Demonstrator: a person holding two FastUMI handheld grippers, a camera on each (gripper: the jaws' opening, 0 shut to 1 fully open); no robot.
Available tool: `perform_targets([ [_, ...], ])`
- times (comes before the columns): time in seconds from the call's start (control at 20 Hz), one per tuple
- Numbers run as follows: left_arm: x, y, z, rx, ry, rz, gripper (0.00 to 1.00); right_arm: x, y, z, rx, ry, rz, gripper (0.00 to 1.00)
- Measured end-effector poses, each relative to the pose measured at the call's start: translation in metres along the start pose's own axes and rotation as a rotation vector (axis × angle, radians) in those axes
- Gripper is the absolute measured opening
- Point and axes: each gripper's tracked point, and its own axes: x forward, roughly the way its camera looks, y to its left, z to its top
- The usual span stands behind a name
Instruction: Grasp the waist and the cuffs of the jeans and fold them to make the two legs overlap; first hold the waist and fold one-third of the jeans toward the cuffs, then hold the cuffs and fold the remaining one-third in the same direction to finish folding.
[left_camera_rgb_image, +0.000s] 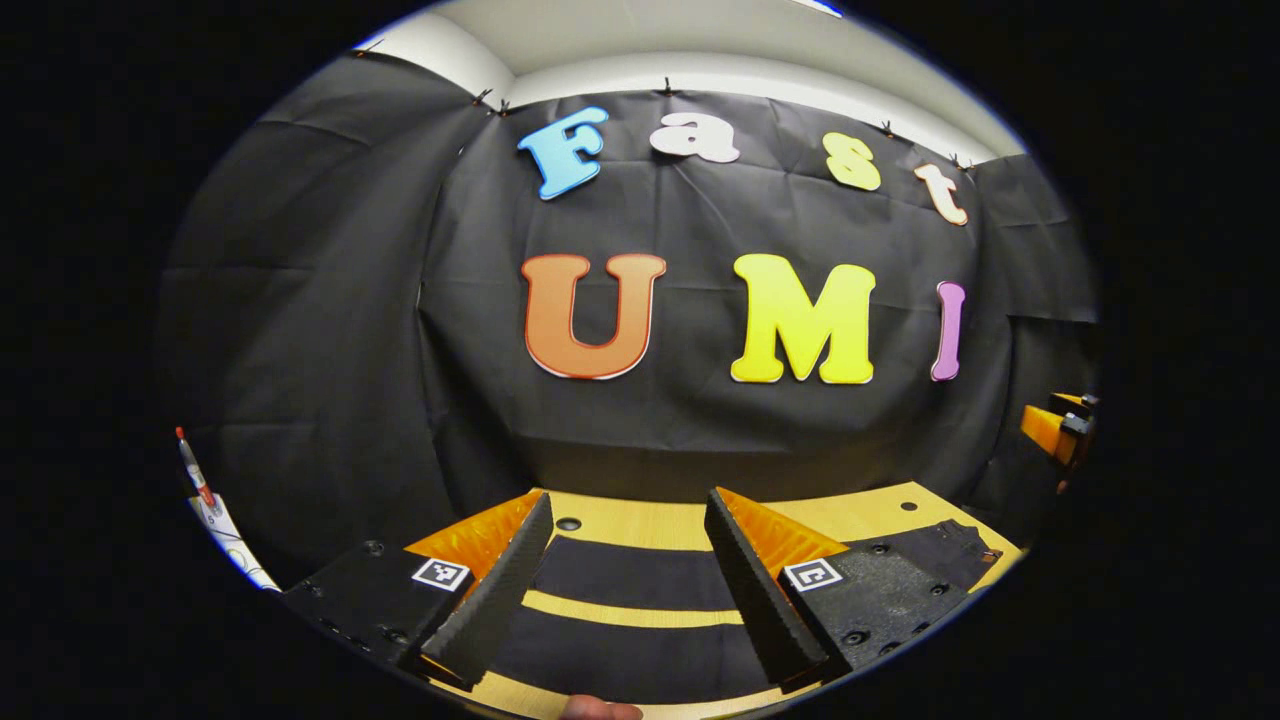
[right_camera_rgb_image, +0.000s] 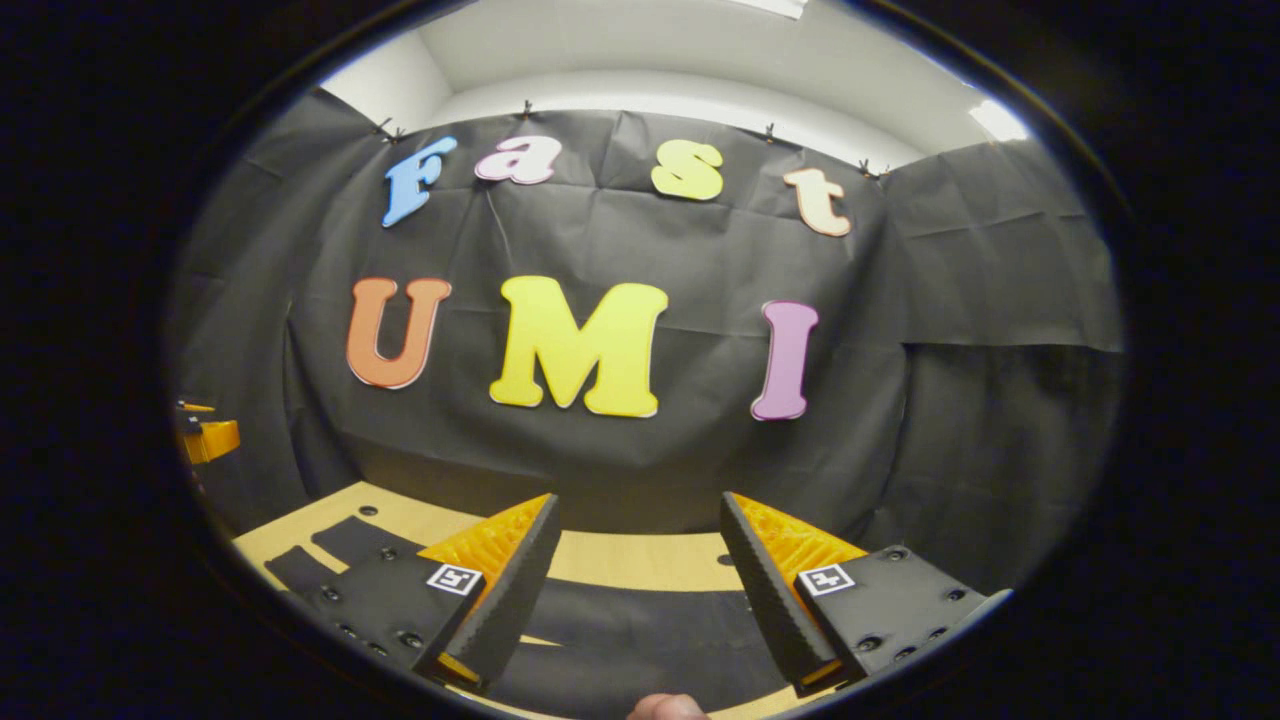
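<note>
Dark jeans (left_camera_rgb_image: 630, 575) lie flat on a wooden table (left_camera_rgb_image: 640, 522), their two legs showing as dark bands with a strip of wood between them. My left gripper (left_camera_rgb_image: 630, 495) hovers over the legs, open, nothing between its fingers. In the right gripper view a broader part of the jeans (right_camera_rgb_image: 620, 625) lies under my right gripper (right_camera_rgb_image: 640, 497), which is open and holds nothing. The two leg strips (right_camera_rgb_image: 345, 540) run off to the left there. The right gripper (left_camera_rgb_image: 1055, 430) shows at the far right edge of the left gripper view, and the left gripper (right_camera_rgb_image: 205, 438) at the left edge of the right gripper view.
The black cloth wall stands close behind the table's far edge. A red-tipped pen (left_camera_rgb_image: 195, 470) and a white item (left_camera_rgb_image: 235, 545) sit off the table's left side. Small round holes (left_camera_rgb_image: 568, 524) mark the tabletop. A fingertip (right_camera_rgb_image: 665, 708) shows at the bottom.
</note>
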Motion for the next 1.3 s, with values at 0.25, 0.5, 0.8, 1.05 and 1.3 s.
perform_targets([
  [0.25,0.001,0.049,-0.054,-0.058,0.141,0.060,0.98,-0.001,-0.073,-0.041,0.003,0.118,-0.100,0.99],
  [0.5,-0.021,0.087,-0.137,-0.207,0.359,0.078,0.98,-0.010,-0.146,-0.088,0.000,0.258,-0.218,0.99],
  [0.8,-0.037,0.097,-0.237,-0.700,0.603,0.201,0.98,-0.029,-0.162,-0.123,0.025,0.388,-0.226,0.99],
  [1.05,-0.025,0.106,-0.274,-1.106,0.666,0.370,0.98,-0.034,-0.169,-0.133,0.017,0.443,-0.245,0.99],
  [1.3,0.002,0.115,-0.283,-1.241,0.650,0.417,0.98,-0.036,-0.183,-0.158,0.073,0.519,-0.263,0.99],
])
